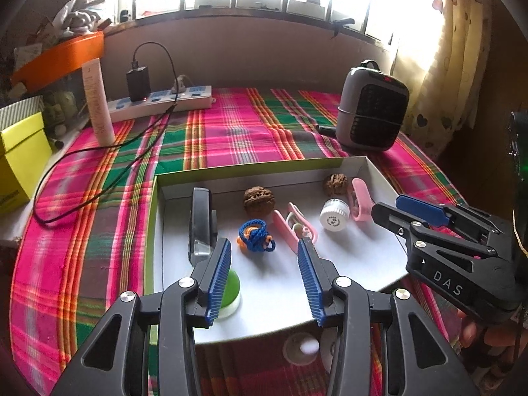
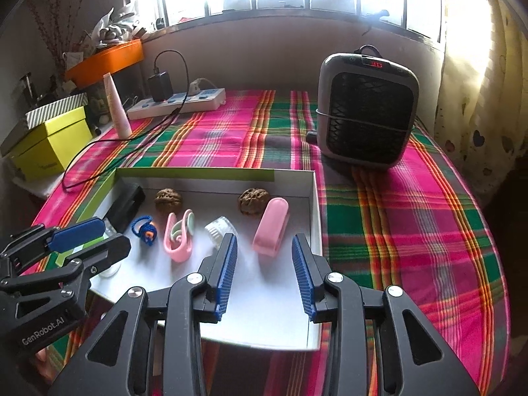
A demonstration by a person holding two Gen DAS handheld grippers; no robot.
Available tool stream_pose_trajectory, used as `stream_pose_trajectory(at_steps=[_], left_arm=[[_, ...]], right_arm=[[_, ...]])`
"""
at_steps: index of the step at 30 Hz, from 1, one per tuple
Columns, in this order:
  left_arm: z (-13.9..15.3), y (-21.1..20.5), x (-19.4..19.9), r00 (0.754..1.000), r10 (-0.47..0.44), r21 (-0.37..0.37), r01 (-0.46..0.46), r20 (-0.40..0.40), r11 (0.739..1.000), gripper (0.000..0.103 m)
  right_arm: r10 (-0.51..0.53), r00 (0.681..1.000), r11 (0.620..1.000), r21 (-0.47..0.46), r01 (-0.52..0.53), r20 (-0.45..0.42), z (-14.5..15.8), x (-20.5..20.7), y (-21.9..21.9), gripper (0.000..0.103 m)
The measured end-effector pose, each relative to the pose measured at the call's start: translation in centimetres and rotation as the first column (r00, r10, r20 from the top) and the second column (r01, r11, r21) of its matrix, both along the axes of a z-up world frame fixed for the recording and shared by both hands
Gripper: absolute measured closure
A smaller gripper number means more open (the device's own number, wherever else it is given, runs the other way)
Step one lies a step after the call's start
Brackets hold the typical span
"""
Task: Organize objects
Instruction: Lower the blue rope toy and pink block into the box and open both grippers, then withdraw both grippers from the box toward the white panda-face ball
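A shallow white tray point(image 1: 346, 264) point(image 2: 214, 178) lies on the plaid cloth. It holds two walnuts point(image 1: 259, 199) point(image 2: 253, 198), two pink clips point(image 1: 295, 226) point(image 2: 272, 227), a white ribbed cap point(image 1: 334, 214) point(image 2: 220, 226), a blue-and-orange cord point(image 1: 255, 236) point(image 2: 145, 229), a black stapler-like object point(image 1: 201, 221) point(image 2: 127, 206) and a green-topped round piece point(image 1: 231, 292). My left gripper point(image 1: 264, 242) point(image 2: 112, 236) hovers open over the tray's near left part with nothing between its pads. My right gripper point(image 2: 264, 237) point(image 1: 387, 208) stands open just short of the right pink clip, not touching it.
A grey fan heater point(image 2: 366, 109) stands behind the tray on the right. At the back left are a power strip point(image 1: 158, 100) with a black charger and trailing cable, a pink tube point(image 1: 97, 99) and a yellow box point(image 1: 19, 151). A small round piece point(image 1: 302, 346) lies before the tray.
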State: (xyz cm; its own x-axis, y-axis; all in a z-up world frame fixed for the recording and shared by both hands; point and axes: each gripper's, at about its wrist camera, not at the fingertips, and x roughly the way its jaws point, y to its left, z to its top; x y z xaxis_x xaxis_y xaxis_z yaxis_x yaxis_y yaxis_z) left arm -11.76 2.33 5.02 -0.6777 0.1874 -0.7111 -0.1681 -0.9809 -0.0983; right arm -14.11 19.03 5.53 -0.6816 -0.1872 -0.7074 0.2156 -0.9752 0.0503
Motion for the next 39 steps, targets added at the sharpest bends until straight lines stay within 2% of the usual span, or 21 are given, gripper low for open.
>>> stream_pose_trajectory(at_steps=[17,25,39], left_arm=[[0.6,-0.4,3.1,1.0,0.007,0.005,-0.007,-0.02,1.0,0.062],[0.6,-1.1,5.0,1.0,0.007,0.043,-0.006,-0.023,0.999,0.062],[-0.8,-2.7,7.3,1.0,0.015,0.073,-0.016,0.018,0.997,0.062]], right_arm=[[0.007,0.999,1.0,-0.023,-0.008,-0.036,0.9,3.5,0.0,0.067],[0.03,0.999,0.999,-0.028,-0.031,-0.039,0.7,5.8,-0.2,0.067],[0.111,0.994,0.992,-0.054,-0.111,-0.006,-0.7,8.1,-1.4,0.067]])
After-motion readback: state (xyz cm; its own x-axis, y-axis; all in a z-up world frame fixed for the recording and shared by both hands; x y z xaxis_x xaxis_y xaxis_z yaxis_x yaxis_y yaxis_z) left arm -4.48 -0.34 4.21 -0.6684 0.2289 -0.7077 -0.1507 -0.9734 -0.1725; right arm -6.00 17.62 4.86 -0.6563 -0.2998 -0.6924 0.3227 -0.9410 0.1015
